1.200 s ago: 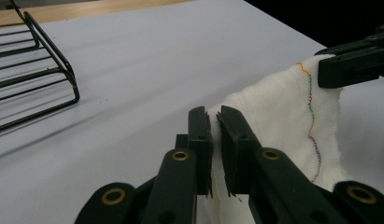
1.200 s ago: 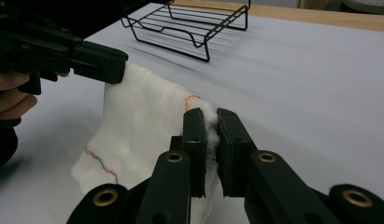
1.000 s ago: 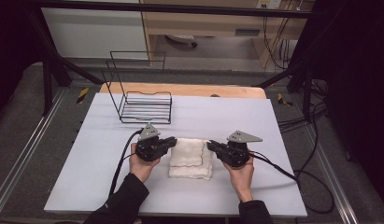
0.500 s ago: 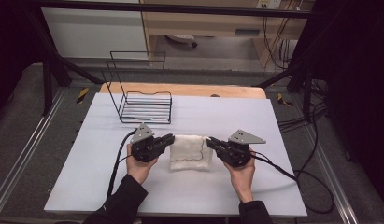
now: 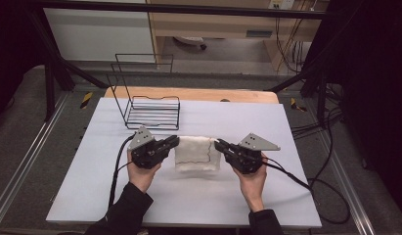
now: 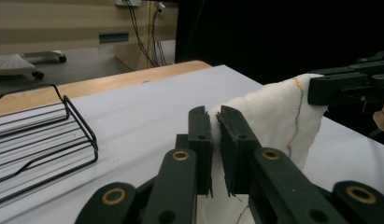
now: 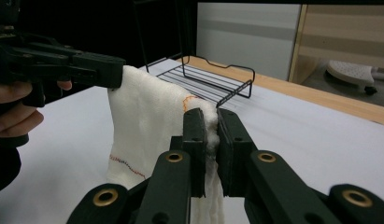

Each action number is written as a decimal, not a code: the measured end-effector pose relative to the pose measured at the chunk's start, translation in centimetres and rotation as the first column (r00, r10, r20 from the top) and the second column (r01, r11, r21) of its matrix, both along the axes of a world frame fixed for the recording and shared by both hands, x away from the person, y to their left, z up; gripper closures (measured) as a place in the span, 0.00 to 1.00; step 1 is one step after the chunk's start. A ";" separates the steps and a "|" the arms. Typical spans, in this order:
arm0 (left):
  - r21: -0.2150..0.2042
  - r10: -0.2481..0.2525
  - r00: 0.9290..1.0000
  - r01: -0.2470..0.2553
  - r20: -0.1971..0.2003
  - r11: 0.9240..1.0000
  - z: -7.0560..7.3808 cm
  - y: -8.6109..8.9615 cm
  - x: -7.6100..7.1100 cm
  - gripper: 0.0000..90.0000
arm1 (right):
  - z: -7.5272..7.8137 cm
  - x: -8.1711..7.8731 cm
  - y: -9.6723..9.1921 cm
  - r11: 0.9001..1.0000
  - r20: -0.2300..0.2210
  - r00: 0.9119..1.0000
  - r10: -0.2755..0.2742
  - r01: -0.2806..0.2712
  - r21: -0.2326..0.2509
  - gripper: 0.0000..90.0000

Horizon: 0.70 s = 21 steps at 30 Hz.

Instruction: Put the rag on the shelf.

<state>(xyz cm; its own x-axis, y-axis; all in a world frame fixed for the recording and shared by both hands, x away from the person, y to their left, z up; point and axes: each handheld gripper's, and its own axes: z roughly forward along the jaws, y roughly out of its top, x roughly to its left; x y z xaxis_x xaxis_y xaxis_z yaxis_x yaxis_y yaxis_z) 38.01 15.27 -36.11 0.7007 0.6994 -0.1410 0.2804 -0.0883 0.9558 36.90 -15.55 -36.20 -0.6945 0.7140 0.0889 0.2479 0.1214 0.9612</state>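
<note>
While the wire rack (image 5: 152, 110) stands at the far left of the white table (image 5: 296, 196), the work goes on nearer the person, at the middle of the board. Farthest left of the pair, the left gripper (image 5: 174, 142) has its jaws pressed together on the left top corner of the white cloth (image 5: 197, 152); the left gripper view shows the fabric squeezed between the two black pads (image 6: 201, 140). From that corner the cloth spans rightward between the two tools, held up by its top edge, its lower part hanging toward the table. A thin coloured stitched line runs across it. At the right, the right gripper (image 5: 219, 144) pinches the other top corner, jaws clamped tight on the bunched fabric, as the right gripper view shows.
</note>
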 end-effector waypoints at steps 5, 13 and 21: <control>-0.016 0.013 1.000 -0.012 0.028 1.000 0.7 0.5 -0.2 0.92 | 0.7 0.0 0.4 1.000 0.024 1.000 0.000 0.000 0.018 0.92; -0.043 0.034 0.997 -0.031 0.069 0.999 1.8 1.4 -0.5 0.92 | 1.7 -0.1 1.3 0.999 0.070 0.998 0.006 -0.009 0.045 0.92; -0.065 0.050 0.995 -0.044 0.092 0.997 2.7 2.2 -0.7 0.92 | 2.6 -0.1 2.1 0.998 0.102 0.995 0.008 -0.015 0.062 0.92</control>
